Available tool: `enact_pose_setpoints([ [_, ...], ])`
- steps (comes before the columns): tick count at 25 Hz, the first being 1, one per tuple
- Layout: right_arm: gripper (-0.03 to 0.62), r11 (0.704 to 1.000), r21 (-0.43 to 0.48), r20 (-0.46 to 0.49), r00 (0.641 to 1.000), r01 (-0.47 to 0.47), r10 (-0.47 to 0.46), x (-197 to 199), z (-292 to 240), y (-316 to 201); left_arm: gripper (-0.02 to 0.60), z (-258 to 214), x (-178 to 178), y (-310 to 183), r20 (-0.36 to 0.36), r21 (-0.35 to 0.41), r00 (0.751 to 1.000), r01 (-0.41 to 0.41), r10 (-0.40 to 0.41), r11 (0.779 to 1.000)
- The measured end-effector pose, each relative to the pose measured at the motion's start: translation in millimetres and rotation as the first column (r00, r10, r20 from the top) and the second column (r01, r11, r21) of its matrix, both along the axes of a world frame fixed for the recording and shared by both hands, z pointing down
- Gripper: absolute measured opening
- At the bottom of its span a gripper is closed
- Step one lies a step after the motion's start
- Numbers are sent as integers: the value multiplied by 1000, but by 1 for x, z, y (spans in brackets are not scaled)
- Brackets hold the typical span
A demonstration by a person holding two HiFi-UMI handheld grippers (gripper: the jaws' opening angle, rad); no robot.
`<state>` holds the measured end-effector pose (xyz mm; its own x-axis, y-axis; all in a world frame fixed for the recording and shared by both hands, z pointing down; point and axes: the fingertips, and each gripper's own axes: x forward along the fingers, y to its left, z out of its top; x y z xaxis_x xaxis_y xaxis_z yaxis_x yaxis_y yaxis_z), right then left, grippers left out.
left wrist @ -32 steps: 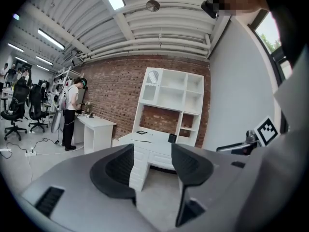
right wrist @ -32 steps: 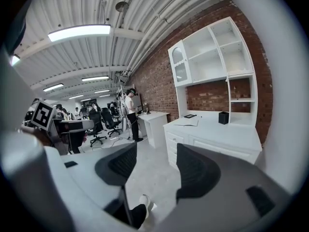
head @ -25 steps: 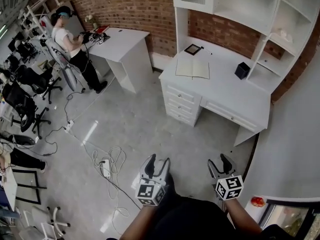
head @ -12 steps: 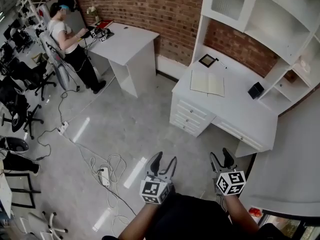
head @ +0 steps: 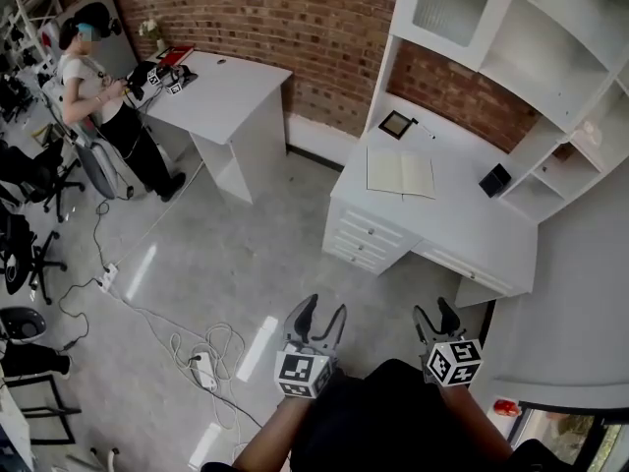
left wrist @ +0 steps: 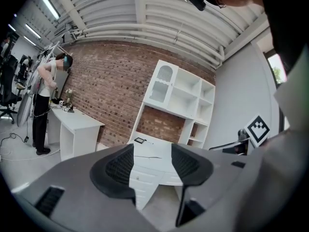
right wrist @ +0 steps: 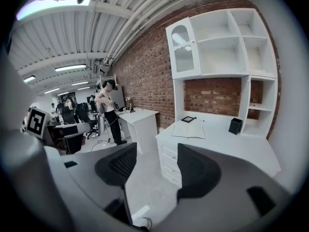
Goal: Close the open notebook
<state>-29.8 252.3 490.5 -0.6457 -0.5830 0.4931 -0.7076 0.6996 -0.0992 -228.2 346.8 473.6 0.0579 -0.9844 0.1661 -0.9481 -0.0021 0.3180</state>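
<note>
The open notebook [head: 400,173] lies flat, pale pages up, on the white desk [head: 462,219] against the brick wall; it also shows in the right gripper view, notebook [right wrist: 189,129], and edge-on in the left gripper view, notebook [left wrist: 152,155]. My left gripper [head: 320,321] and right gripper [head: 437,321] hang low near my body, far from the desk, over the grey floor. Both are open with nothing between the jaws, as the left gripper [left wrist: 152,164] and right gripper [right wrist: 157,164] show in their own views.
On the desk stand a small black framed tablet [head: 397,124], a pen and a black cup [head: 494,180], under a white hutch [head: 511,37]. A second white table [head: 216,91] stands left with a person [head: 93,87] beside it. Cables and a power strip [head: 201,370] lie on the floor.
The head view has shifted and the desk with the notebook sits a little differently in frame. Both grippers stay low, open and empty.
</note>
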Motion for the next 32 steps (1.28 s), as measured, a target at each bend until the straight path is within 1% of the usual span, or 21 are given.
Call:
enact_pose_setpoints([
  [4, 247, 999, -21, -25, 999, -38, 37, 4, 7, -17, 222, 3, -5, -15, -10, 1, 1000, -23, 23, 1000],
  [9, 247, 996, -26, -20, 996, -91, 90, 8, 13, -39, 222, 9, -10, -38, -38, -17, 999, -23, 23, 1000],
  [13, 247, 992, -42, 3, 993, -121, 121, 10, 25, -63, 222, 9, -7, -65, 2, -24, 999, -50, 50, 998],
  [16, 247, 992, -46, 20, 993, -119, 120, 10, 29, -93, 222, 8, -1, -93, 1, -29, 999, -53, 53, 998],
  [18, 247, 991, -37, 38, 991, -130, 132, 14, 28, -120, 222, 10, 5, -119, 10, -43, 998, -65, 66, 997],
  [21, 247, 984, -26, 54, 982, -178, 179, 32, 30, -161, 222, 15, 23, -168, 16, -71, 991, -131, 132, 989],
  [24, 247, 977, -41, 49, 976, -211, 213, 55, 41, -201, 222, 26, 44, -220, 2, -108, 981, -193, 194, 975],
  [27, 247, 969, -72, 51, 970, -234, 238, 73, 53, -240, 222, 37, 61, -270, 5, -147, 971, -234, 238, 961],
  [30, 247, 962, -83, 58, 962, -261, 267, 89, 56, -279, 222, 43, 80, -315, 3, -178, 959, -280, 285, 943],
  [32, 247, 958, -89, 65, 958, -274, 280, 96, 59, -307, 222, 45, 89, -345, 15, -188, 951, -301, 309, 935],
])
